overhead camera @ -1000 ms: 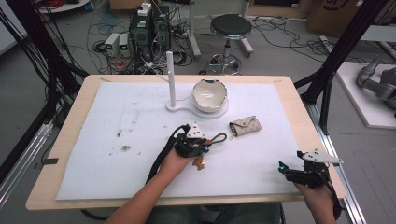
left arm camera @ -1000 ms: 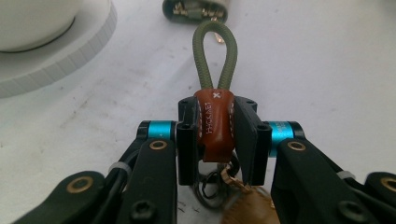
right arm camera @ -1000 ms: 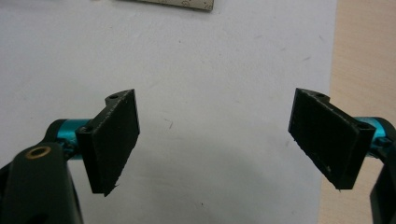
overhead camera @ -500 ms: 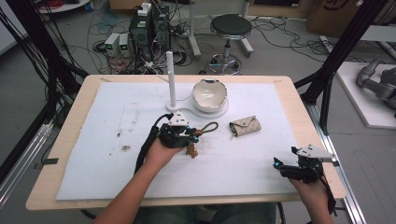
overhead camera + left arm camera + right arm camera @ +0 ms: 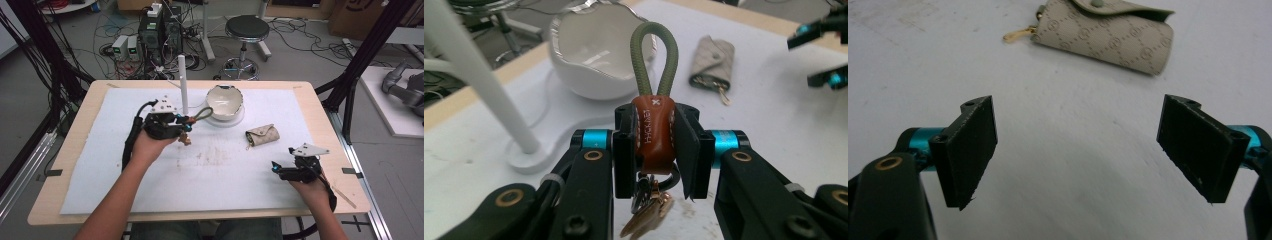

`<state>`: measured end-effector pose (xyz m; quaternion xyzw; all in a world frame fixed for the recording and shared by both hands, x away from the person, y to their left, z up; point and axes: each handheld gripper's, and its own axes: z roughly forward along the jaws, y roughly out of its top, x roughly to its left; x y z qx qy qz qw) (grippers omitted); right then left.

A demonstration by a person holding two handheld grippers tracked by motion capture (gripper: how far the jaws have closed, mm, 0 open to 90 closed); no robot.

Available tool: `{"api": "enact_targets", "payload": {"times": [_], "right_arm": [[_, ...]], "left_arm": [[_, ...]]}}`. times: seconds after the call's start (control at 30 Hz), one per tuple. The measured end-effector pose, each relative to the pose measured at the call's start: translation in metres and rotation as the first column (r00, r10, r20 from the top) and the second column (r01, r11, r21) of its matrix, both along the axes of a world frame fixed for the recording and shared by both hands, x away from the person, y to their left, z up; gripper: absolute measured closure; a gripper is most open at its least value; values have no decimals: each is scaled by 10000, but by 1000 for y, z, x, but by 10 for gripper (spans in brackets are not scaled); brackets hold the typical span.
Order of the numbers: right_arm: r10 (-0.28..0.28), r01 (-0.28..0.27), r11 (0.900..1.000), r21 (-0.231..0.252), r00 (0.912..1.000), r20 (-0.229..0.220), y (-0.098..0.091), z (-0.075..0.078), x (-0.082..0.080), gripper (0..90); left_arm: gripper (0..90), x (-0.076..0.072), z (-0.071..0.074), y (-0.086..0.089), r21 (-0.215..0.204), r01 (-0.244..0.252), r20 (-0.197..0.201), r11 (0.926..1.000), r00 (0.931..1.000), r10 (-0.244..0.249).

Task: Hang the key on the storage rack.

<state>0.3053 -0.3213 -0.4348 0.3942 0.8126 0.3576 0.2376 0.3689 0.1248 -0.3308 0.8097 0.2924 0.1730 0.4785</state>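
Since the earlier frames, the left tongs (image 5: 186, 121) have carried the key ring (image 5: 653, 131) up and away from the person, so that it now hangs above the white sheet (image 5: 125, 165) on the bench (image 5: 322, 107), just beside the white post (image 5: 183, 82) and near the white bowl (image 5: 225, 101). These tongs are clenched on the brown leather tab of the key ring; the green cord loop stands above the pads and the keys hang below them. The right tongs (image 5: 274, 167) have moved a little toward the middle of the bench. Their jaws stand wide apart and grasp nothing. A beige key pouch (image 5: 1105, 32) lies on the sheet ahead of them, well apart from the pads.
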Motion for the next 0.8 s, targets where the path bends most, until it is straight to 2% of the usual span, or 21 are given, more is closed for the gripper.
{"api": "enact_targets", "payload": {"times": [0.2, 0.27, 0.37, 0.53, 0.63, 0.8], "right_arm": [[572, -573, 9980, -273, 9984, -28, 21, -1, 13, 165], [581, -584, 9979, -297, 9983, -97, 22, -2, 14, 165], [629, -636, 9973, -374, 9978, -195, 23, -3, 16, 165], [473, -478, 9984, -292, 9987, -191, 18, -4, 15, 165], [399, -405, 9988, -267, 9990, -218, 16, -4, 14, 165], [317, -322, 9991, -266, 9993, -199, 12, -4, 10, 165]], "left_arm": [[714, 14, 26, 19, -56, -426, 303, 9991, 9986, 428], [714, 20, 35, 24, 107, -526, 426, 9986, 9977, 521], [714, 27, 46, 30, -4, -678, 527, 9977, 9963, 677], [714, 37, 58, 35, 48, -901, 630, 9959, 9940, 897], [713, 42, 60, 38, -97, -1041, 635, 9945, 9925, 1045], [713, 48, 55, 42, 36, -1303, 509, 9915, 9902, 1299]]}}
